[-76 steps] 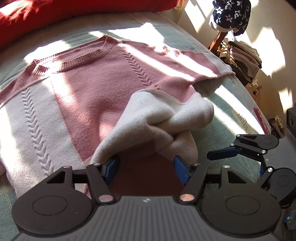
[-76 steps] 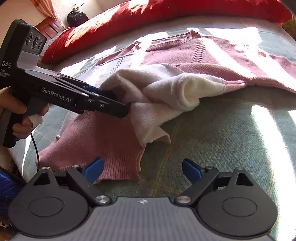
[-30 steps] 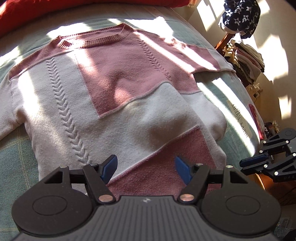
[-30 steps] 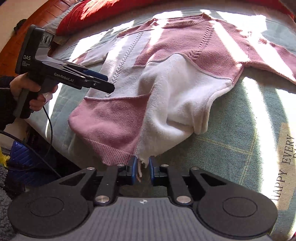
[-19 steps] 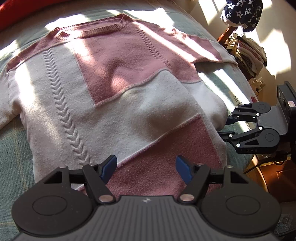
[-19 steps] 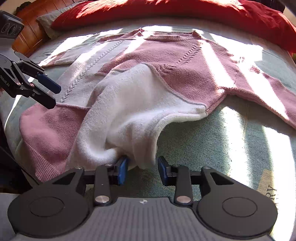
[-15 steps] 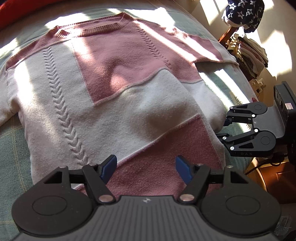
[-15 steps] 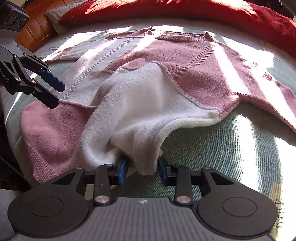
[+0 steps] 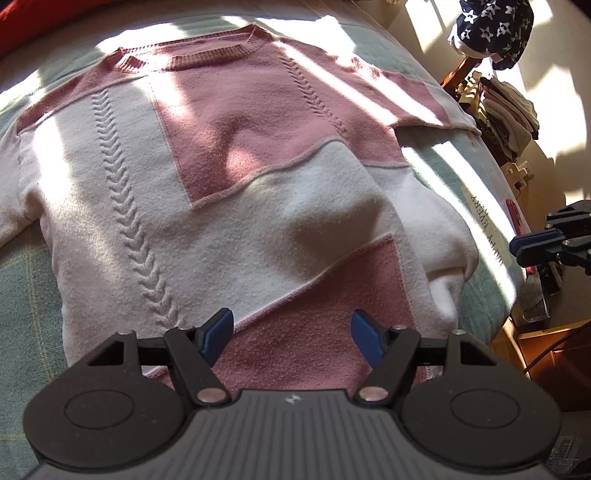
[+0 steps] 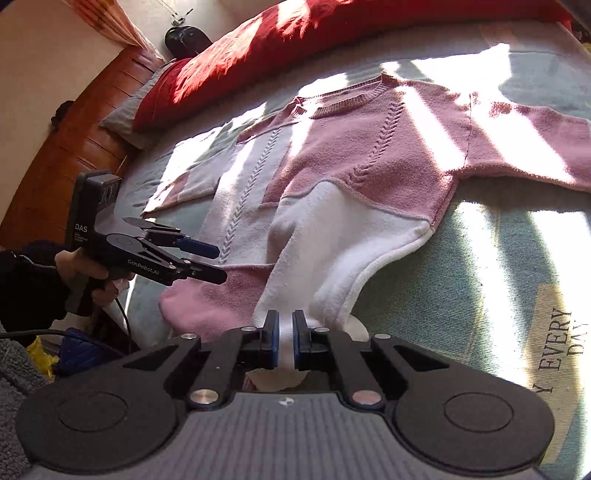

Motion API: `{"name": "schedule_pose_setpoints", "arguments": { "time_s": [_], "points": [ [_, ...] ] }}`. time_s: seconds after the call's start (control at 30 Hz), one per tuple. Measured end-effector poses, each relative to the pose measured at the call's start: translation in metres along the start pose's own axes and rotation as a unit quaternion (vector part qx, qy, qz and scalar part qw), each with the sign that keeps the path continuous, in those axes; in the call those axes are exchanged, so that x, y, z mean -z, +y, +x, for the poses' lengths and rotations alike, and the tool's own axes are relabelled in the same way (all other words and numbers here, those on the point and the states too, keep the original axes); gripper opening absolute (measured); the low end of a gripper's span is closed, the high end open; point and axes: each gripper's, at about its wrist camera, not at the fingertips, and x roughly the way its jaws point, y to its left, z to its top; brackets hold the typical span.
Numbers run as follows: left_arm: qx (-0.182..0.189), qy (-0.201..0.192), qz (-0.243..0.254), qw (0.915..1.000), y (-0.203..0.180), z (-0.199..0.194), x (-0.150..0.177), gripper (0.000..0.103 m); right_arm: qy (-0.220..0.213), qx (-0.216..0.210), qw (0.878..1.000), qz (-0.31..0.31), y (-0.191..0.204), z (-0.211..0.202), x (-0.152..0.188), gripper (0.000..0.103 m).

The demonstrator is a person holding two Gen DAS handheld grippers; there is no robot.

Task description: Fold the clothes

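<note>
A pink and white knit sweater (image 9: 258, 184) lies face up on the bed, with its neck at the far side. Its right lower side is bunched into a white fold (image 10: 332, 258). My right gripper (image 10: 284, 332) is closing on the white fabric at the hem corner, and the pads pinch it. In the left wrist view the right gripper (image 9: 535, 245) shows at the right edge. My left gripper (image 9: 291, 325) hangs open over the pink hem panel with nothing between its fingers. From the right wrist view, a hand holds the left gripper (image 10: 221, 263) beside the hem.
The sweater rests on a green bed cover (image 10: 480, 277) printed with words. A red quilt (image 10: 295, 44) and a wooden headboard (image 10: 74, 147) lie beyond. A stack of clothes (image 9: 509, 110) and a starred garment (image 9: 495, 26) stand off the bed's right side.
The right gripper let go of the hem's thin edge, opened around the white fold, then shut on it and drew back. The left gripper stayed open, hardly moving.
</note>
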Motion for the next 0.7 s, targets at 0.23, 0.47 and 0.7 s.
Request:
{"name": "schedule_pose_setpoints", "arguments": {
  "time_s": [0.23, 0.47, 0.7],
  "points": [
    [-0.007, 0.014, 0.011, 0.9998, 0.0, 0.003, 0.005, 0.072, 0.08, 0.121, 0.969, -0.199, 0.003, 0.065, 0.034, 0.037],
    [-0.008, 0.022, 0.009, 0.9997, -0.001, 0.007, 0.007, 0.072, 0.057, 0.105, 0.96, -0.255, 0.014, 0.098, 0.023, 0.037],
    [-0.005, 0.017, 0.01, 0.9998, 0.0, 0.004, 0.007, 0.072, 0.102, 0.014, 0.981, -0.165, 0.02, 0.086, 0.011, 0.021]
  ]
}}
